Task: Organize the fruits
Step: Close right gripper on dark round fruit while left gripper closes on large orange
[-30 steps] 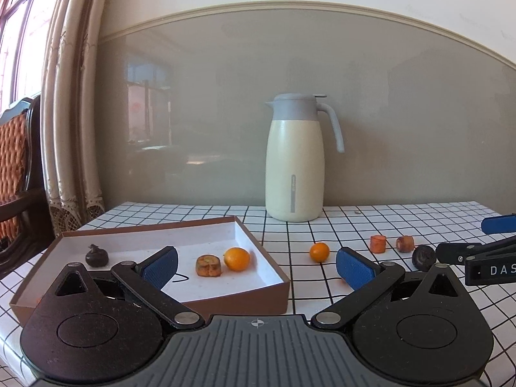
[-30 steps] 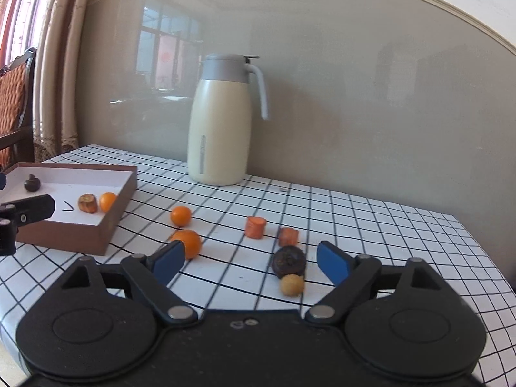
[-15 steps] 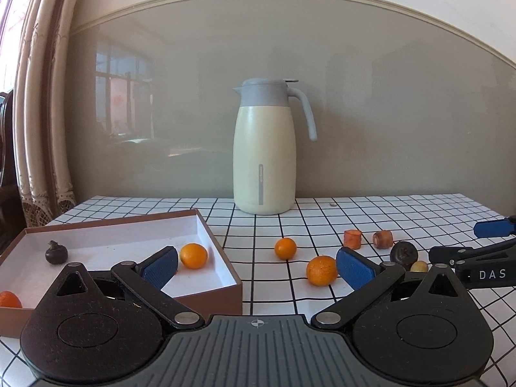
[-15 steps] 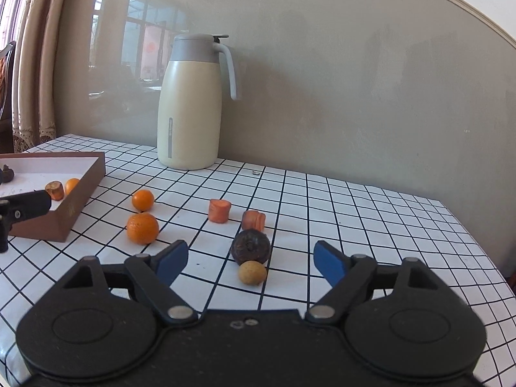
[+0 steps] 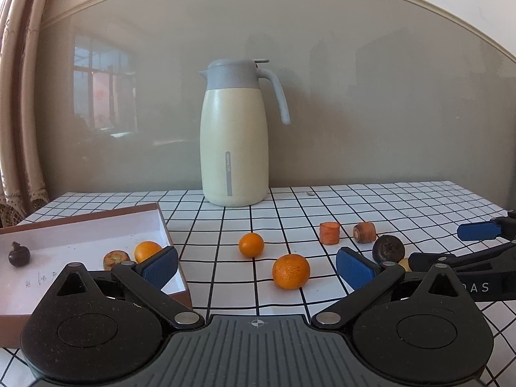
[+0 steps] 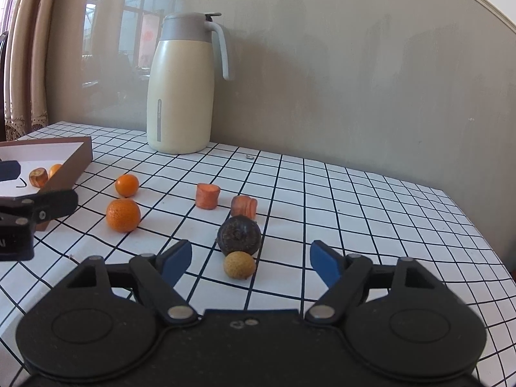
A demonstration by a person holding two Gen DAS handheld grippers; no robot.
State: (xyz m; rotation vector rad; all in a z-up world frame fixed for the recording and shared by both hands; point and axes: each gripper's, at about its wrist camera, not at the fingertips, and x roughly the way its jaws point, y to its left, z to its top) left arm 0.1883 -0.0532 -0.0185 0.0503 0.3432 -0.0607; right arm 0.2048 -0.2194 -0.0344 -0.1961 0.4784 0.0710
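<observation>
Before the tall cream thermos jug (image 5: 233, 148), the left gripper (image 5: 256, 262) gapes wide around a large dimpled orange (image 5: 291, 271), untouched; the right gripper (image 6: 251, 259) spreads wide, empty, near a small yellow-brown fruit (image 6: 239, 264).

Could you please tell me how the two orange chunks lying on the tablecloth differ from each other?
The left carrot chunk stands upright on a cut end, its flat top facing up; the right carrot chunk lies tipped on its side. The left one is a brighter, cleaner orange, while the right one looks duller and browner, with a ridge around it. Both are short stubby cylinders, sitting apart on the checked tablecloth, outside the box.
</observation>
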